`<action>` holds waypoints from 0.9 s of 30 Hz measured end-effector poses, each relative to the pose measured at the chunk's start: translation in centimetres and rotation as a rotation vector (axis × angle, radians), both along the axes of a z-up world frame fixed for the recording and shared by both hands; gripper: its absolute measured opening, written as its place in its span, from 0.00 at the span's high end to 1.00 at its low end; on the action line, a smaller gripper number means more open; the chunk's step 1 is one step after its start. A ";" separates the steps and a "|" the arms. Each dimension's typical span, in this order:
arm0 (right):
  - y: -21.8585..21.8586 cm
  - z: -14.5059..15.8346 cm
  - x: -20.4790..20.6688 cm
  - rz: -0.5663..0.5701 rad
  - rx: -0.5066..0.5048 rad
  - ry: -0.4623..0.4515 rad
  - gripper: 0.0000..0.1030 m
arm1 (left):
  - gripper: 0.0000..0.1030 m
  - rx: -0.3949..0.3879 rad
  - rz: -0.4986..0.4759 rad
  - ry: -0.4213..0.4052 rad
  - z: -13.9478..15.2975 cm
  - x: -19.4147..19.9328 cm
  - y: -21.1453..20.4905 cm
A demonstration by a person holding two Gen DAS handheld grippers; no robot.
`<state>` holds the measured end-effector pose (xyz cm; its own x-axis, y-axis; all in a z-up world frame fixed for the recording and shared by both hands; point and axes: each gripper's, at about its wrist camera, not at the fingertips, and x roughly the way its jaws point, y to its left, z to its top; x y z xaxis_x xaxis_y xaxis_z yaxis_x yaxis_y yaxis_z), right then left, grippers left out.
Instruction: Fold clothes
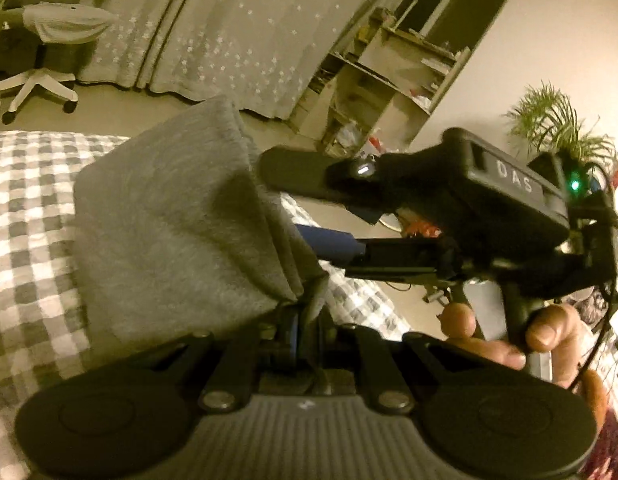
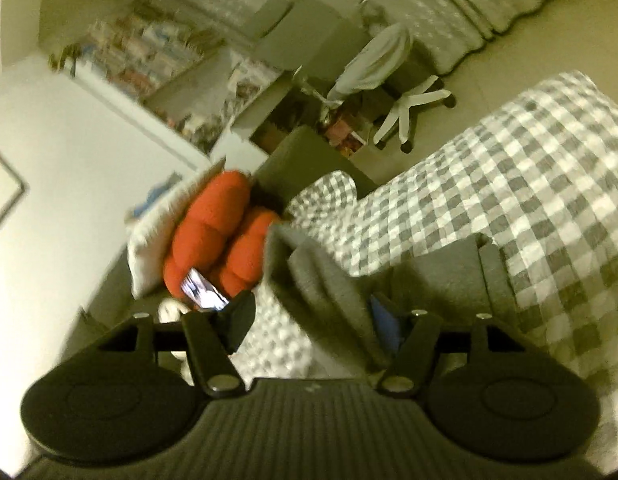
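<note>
A grey garment [image 1: 169,220] hangs bunched over the checked bed cover [image 1: 25,200]. My left gripper [image 1: 299,312] is shut on one of its corners, which is pinched between the closed fingers. Just to the right, my right gripper [image 1: 285,204] is held by a person's hand [image 1: 489,348]. Its fingers are spread wide around the garment's edge. In the right wrist view my right gripper [image 2: 313,312] is open. The grey garment [image 2: 325,276] lies in the gap, against the blue-padded right finger [image 2: 385,320]. The left finger [image 2: 239,316] stands apart from the cloth.
The checked bed cover [image 2: 509,168] fills the right side. A red cushion [image 2: 213,232] and a white pillow [image 2: 157,236] lie at its head. On the floor beyond are an office chair [image 1: 41,80], a starred curtain [image 1: 229,40], an open shelf [image 1: 389,80] and a plant [image 1: 557,120].
</note>
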<state>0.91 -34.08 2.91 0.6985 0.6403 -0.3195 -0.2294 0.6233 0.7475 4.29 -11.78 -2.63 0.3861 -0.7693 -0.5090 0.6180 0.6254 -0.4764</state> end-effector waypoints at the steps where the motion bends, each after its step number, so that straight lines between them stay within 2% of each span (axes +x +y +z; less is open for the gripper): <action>1: 0.5 -0.1 0.1 -0.004 -0.044 0.004 0.35 | 0.91 -0.004 -0.008 -0.002 0.1 -0.1 0.0; 4: 1.3 -0.9 0.5 -0.035 -0.159 0.034 0.39 | 0.89 -0.017 -0.030 -0.008 0.3 -0.3 0.0; 5: 1.6 -1.2 0.7 -0.041 -0.184 0.048 0.56 | 0.84 -0.021 -0.038 -0.010 0.4 -0.3 0.0; 6: 1.5 -1.7 1.0 -0.036 -0.180 0.066 0.78 | 0.81 -0.026 -0.045 -0.012 0.4 -0.4 -0.1; 7: 1.1 -2.3 1.3 -0.036 -0.151 0.090 0.84 | 0.78 -0.030 -0.053 -0.014 0.5 -0.4 -0.1; 12: -1.1 -3.8 2.1 -0.061 0.027 0.180 0.87 | 0.77 -0.061 -0.045 -0.053 1.7 -0.7 1.5; 15: -2.2 -4.0 2.0 -0.069 0.122 0.215 0.87 | 0.77 -0.082 0.014 -0.082 2.3 -0.5 2.5; 17: -3.1 -4.3 2.0 -0.085 0.187 0.251 0.87 | 0.77 -0.078 0.091 -0.110 2.8 0.1 2.9; 19: -4.0 -5.1 2.0 -0.108 0.265 0.298 0.87 | 0.78 -0.037 0.160 -0.145 3.1 0.8 2.9; 21: -5.0 -5.9 2.1 -0.134 0.335 0.348 0.87 | 0.78 -0.013 0.191 -0.183 3.2 1.4 2.7; 27: -7.1 -7.8 2.2 -0.176 0.436 0.449 0.87 | 0.78 0.001 0.181 -0.213 2.1 3.9 1.1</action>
